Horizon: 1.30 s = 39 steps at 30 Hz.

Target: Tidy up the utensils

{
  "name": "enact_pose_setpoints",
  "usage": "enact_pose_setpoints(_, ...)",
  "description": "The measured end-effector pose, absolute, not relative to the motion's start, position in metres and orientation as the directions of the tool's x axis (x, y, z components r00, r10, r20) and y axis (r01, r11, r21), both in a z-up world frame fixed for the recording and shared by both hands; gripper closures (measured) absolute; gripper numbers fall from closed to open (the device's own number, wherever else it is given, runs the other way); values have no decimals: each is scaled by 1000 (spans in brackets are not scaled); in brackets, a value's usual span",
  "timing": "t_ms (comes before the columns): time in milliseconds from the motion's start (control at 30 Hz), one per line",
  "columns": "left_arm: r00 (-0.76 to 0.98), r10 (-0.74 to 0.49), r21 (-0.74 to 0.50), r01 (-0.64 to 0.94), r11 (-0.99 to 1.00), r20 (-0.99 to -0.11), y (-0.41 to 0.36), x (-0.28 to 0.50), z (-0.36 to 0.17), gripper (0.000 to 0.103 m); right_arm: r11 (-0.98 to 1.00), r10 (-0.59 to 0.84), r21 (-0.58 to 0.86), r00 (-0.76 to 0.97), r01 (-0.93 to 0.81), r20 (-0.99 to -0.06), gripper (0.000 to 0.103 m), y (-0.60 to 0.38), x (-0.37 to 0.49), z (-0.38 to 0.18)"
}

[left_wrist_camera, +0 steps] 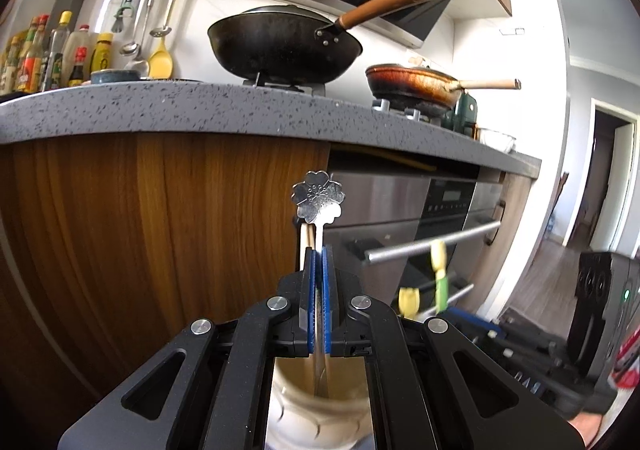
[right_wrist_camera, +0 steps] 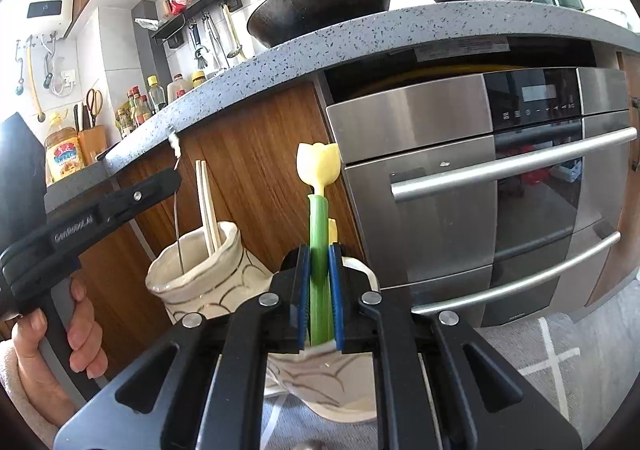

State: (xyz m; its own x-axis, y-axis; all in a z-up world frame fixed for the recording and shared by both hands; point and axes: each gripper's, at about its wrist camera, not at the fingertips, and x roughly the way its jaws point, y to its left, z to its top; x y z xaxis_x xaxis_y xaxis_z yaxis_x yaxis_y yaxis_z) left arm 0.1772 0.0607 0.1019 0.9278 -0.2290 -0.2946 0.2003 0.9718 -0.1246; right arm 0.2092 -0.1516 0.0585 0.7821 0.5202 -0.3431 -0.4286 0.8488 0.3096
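Note:
My left gripper [left_wrist_camera: 319,250] is shut on a silver spoon with a flower-shaped end [left_wrist_camera: 317,195], held upright over a cream ceramic holder [left_wrist_camera: 320,406]. Chopsticks [left_wrist_camera: 305,242] stand just left of the spoon. In the right wrist view the left gripper [right_wrist_camera: 176,169] holds the thin spoon stem above that holder [right_wrist_camera: 200,282], with the chopsticks [right_wrist_camera: 208,205] inside. My right gripper [right_wrist_camera: 319,250] is shut on a green-stemmed utensil with a yellow tulip top [right_wrist_camera: 318,165], upright over a second white holder [right_wrist_camera: 324,382]. A second yellow tulip piece [right_wrist_camera: 333,230] sits behind it.
A grey speckled counter [left_wrist_camera: 200,109] carries a black wok [left_wrist_camera: 284,45] and a brown pan [left_wrist_camera: 412,83]. A steel oven with bar handles [right_wrist_camera: 512,165] is on the right. Wood cabinet fronts [left_wrist_camera: 160,230] are close ahead. Bottles and hanging tools line the back wall.

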Motion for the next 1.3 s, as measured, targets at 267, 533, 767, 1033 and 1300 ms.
enact_pose_setpoints(267,897,-244,-126,212,969,-369,60,172,88,100,885,465,236,793,-401,-395,94,-148,200,53)
enact_pose_setpoints(533,879,-221,-113,190,975,-423,55,173,83,100,906,422,186,793,-380,-438,94,-146,200,55)
enact_pose_setpoints(767,864,-204,-128,164,978,-460,59,179,78,99,912,409,188,784,-364,-467,94,-145,202,59)
enact_pose_setpoints(1033,861,-206,-132,162,978,-466,59,180,79,99,914,406,200,787,-354,-464,92,-148,201,61)
enact_pose_setpoints(1300,862,-191,-123,150,981,-469,59,179,80,99,914,406,213,793,-346,-454,79,-154,198,64)
